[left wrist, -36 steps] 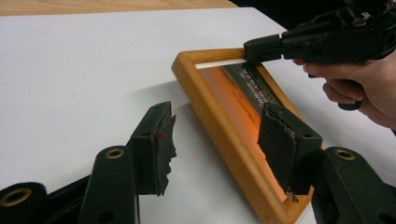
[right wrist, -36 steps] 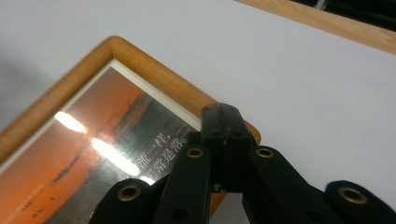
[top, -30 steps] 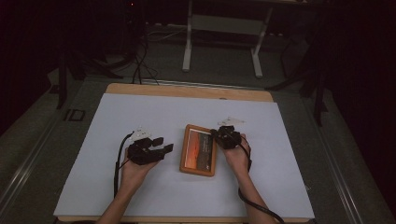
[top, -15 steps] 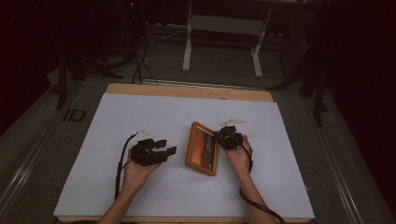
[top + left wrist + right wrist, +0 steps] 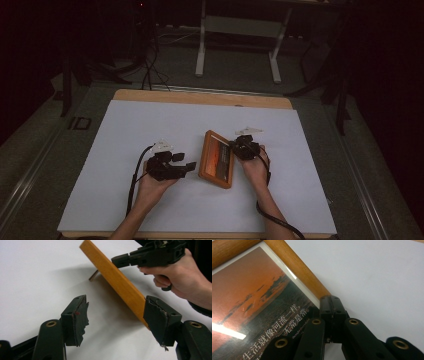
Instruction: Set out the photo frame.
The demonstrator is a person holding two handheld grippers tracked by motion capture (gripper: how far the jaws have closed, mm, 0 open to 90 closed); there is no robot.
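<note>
— Right gripper [image 5: 239, 146]: clamped on the wooden picture frame [image 5: 218, 159], jaws pressed together over its edge, seen close up in the right gripper view [image 5: 331, 305].
— And the frame itself?
— Tilted up off the white table cover [image 5: 125, 130], near the middle of the table, between the two hands; sunset print with white lettering [image 5: 257, 302] facing the right gripper's camera.
— Anything behind it?
— Thin back strut [image 5: 93, 275] touching the cover, visible in the left gripper view.
— Left gripper [image 5: 186, 164]?
— Parted, jaws just been opening, nothing between them but bare cover; one jaw close beside the frame's lower edge [image 5: 125, 287], contact hard to tell.
— Farther out?
— Wooden table edge [image 5: 200, 97] beyond the cover, then a white stand [image 5: 237, 30] on the dark floor.
</note>
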